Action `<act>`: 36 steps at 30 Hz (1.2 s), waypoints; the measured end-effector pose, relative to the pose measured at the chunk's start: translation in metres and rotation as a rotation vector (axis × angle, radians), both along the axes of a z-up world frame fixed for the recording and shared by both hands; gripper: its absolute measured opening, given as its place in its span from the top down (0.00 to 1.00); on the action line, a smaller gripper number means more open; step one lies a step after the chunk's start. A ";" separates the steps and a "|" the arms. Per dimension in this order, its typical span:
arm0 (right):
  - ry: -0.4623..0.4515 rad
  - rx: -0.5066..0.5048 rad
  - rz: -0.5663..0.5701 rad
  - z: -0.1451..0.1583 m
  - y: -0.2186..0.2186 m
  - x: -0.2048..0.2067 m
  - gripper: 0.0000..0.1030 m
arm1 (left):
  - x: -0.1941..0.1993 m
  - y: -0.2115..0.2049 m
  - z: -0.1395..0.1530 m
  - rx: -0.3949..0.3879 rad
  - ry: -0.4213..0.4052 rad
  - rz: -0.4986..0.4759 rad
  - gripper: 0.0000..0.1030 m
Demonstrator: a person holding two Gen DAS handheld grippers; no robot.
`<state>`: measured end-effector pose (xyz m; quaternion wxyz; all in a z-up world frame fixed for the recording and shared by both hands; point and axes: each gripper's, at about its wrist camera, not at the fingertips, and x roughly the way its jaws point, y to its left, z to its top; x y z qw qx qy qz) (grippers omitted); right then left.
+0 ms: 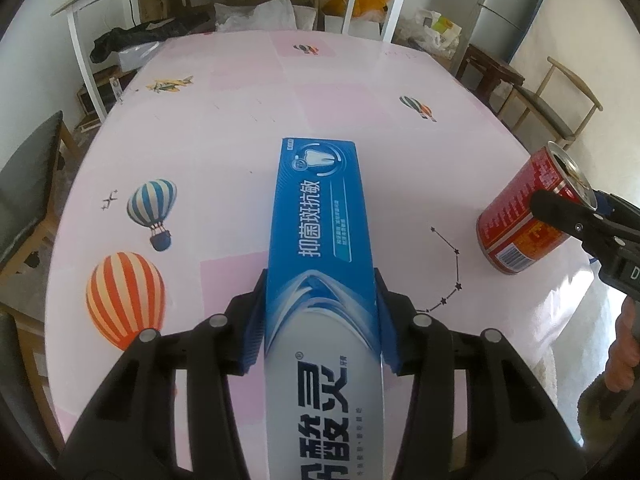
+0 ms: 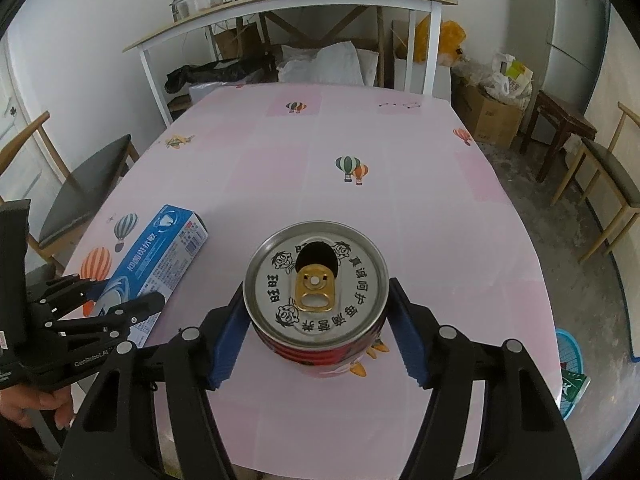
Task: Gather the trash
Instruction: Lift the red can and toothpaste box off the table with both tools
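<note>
Both pieces of trash are being taken up at once, and this is the gripping step. The left tool (image 1: 320, 320) has its blue pads (image 1: 253, 336) pressed against the two long sides of the toothpaste box (image 1: 320, 240), so it is clamped on the box; the box runs straight ahead of the tool, its far end lying out over the pink desk (image 1: 240, 112). The right tool (image 2: 316, 332) straddles the red drink can (image 2: 316, 280), which stands upright on the desk with its opened top facing the camera. The left pad (image 2: 228, 340) sits against the can's wall, but on the other side the rim hides the contact, so I cannot tell whether the can is truly pinched or only bracketed

No earlier view is given, so only the present stance can be judged. No bin or bag for the trash shows near either tool; a blue basket-like thing (image 2: 570, 354) lies on the floor beyond the right tool's outer side, but whether it is the target is unclear

Next, the right tool likely needs a firm, level squeeze low on the can wall before any lift, since the thin metal can dent or slip, and any liquid left could spill through the open mouth if it tips. The box is light, long and may sag or swing out ahead of the left tool when raised
</note>
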<state>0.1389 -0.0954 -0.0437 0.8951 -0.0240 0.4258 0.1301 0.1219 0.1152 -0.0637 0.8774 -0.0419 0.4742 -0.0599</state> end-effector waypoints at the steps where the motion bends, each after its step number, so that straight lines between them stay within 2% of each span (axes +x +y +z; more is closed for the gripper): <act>1: -0.004 -0.003 -0.001 0.000 0.001 0.000 0.37 | 0.000 0.000 0.000 0.002 -0.001 0.001 0.57; 10: -0.012 -0.026 0.001 -0.002 0.004 0.000 0.37 | 0.003 0.002 -0.004 0.006 0.015 0.010 0.56; 21: 0.023 -0.032 0.009 -0.006 0.002 0.002 0.36 | 0.004 0.000 -0.005 0.031 0.020 0.011 0.56; 36: 0.048 -0.012 0.002 -0.010 -0.002 0.007 0.36 | 0.005 -0.002 -0.006 0.045 0.018 0.010 0.57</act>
